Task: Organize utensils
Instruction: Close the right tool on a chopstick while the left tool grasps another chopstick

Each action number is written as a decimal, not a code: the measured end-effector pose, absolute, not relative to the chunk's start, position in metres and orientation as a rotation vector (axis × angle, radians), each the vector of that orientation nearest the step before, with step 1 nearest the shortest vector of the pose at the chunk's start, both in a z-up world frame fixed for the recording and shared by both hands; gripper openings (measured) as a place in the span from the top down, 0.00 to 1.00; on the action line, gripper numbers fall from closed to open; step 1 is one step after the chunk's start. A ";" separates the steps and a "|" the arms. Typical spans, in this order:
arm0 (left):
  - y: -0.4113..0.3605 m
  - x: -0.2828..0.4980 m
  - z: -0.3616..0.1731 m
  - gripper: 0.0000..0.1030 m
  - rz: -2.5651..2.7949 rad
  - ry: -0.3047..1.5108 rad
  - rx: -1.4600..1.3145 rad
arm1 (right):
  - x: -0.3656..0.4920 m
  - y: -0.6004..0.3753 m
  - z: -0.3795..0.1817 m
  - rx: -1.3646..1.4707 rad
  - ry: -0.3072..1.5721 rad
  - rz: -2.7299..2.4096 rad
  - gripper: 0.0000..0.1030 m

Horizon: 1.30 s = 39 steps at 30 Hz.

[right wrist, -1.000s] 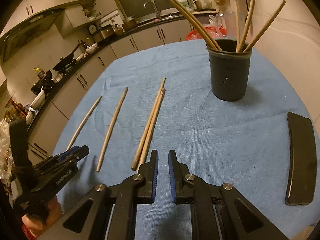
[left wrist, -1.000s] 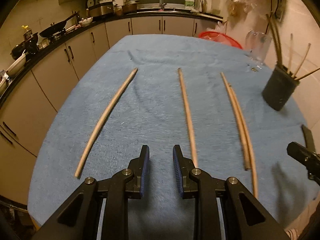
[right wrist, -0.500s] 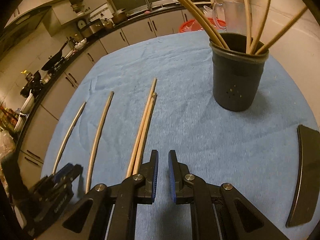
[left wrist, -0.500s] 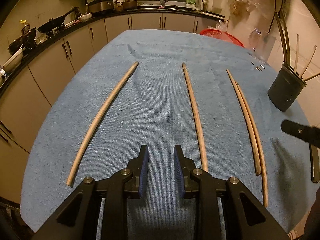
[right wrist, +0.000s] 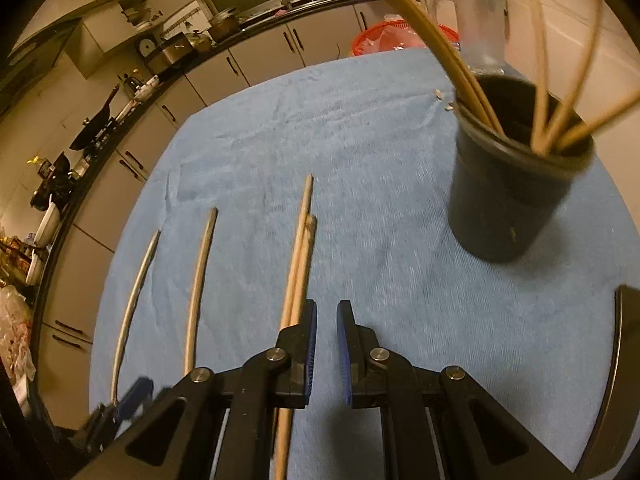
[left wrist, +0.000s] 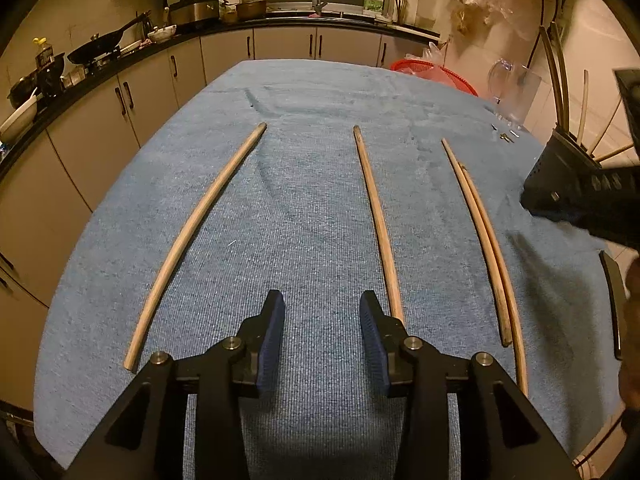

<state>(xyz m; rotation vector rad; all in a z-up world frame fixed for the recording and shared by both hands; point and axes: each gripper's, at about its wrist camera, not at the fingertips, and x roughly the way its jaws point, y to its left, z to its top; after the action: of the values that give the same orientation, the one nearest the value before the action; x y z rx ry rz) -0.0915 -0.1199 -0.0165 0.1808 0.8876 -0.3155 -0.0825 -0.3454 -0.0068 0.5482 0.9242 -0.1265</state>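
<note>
Between the left gripper's (left wrist: 322, 332) blue pads nothing is held; its jaws have just been opening and now stand partly apart over bare blue cloth (left wrist: 320, 208). Just to the right of its right pad lies the middle chopstick (left wrist: 378, 220), whose near end runs under that finger. Its long axis runs away from the tool toward the far counter, nearly in line with the fingers. A lone chopstick (left wrist: 192, 232) lies well off to the left, and a touching pair (left wrist: 486, 236) lies to the right, all roughly parallel.

The right gripper (right wrist: 326, 344) is nearly shut and empty. The pair of chopsticks (right wrist: 298, 264) passes just beside its left finger and under it, lengthwise along its pointing line. Ahead and to its right stands the dark cup (right wrist: 508, 200), upright, with several sticks already leaning in it.

Judging by this layout, the left tool is nearer the middle stick and needs only a small shift right to straddle it; the right tool is nearer the pair and the cup.

No brand, label or writing can be read in either view; the bottle by the sink is too small to make out.
</note>
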 end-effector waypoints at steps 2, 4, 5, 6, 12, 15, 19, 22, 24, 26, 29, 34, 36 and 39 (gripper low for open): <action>-0.120 -0.091 -0.016 0.60 -0.317 0.888 0.179 | -0.070 -0.347 -0.005 0.561 0.930 -0.124 0.88; -0.120 -0.091 -0.016 0.60 -0.317 0.888 0.178 | -0.057 -0.344 -0.004 0.539 0.942 -0.120 0.88; -0.120 -0.092 -0.016 0.60 -0.319 0.888 0.177 | -0.050 -0.344 -0.005 0.540 0.955 -0.118 0.88; -0.120 -0.091 -0.016 0.60 -0.320 0.888 0.175 | -0.046 -0.344 -0.008 0.553 0.965 -0.109 0.88; -0.118 -0.091 -0.015 0.60 -0.330 0.890 0.161 | -0.019 -0.345 -0.020 0.562 1.020 -0.122 0.88; -0.118 -0.092 -0.015 0.59 -0.334 0.890 0.159 | -0.012 -0.347 -0.027 0.551 1.044 -0.132 0.88; -0.117 -0.092 -0.015 0.58 -0.337 0.891 0.156 | -0.004 -0.342 -0.029 0.512 1.049 -0.141 0.88; -0.117 -0.093 -0.015 0.58 -0.334 0.890 0.160 | 0.007 -0.336 -0.031 0.462 1.075 -0.167 0.88; -0.118 -0.093 -0.015 0.58 -0.332 0.890 0.166 | 0.014 -0.332 -0.029 0.412 1.072 -0.181 0.88; -0.118 -0.093 -0.015 0.58 -0.329 0.889 0.169 | 0.021 -0.330 -0.028 0.383 1.075 -0.187 0.88; -0.119 -0.095 -0.015 0.58 -0.325 0.889 0.173 | 0.018 -0.334 -0.029 0.390 1.071 -0.162 0.90; -0.117 -0.094 -0.013 0.58 -0.325 0.901 0.165 | -0.021 -0.342 -0.026 0.489 1.031 -0.098 0.92; -0.118 -0.089 -0.010 0.58 -0.329 0.931 0.163 | -0.040 -0.343 -0.020 0.506 0.978 -0.076 0.92; -0.122 -0.076 0.005 0.58 -0.357 0.959 0.128 | -0.061 -0.347 -0.012 0.539 0.931 -0.049 0.92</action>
<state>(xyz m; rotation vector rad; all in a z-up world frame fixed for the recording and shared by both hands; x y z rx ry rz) -0.0756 -0.1219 0.0045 0.1279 0.9592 -0.3567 -0.0612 -0.3474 -0.0117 0.5388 0.9311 -0.0490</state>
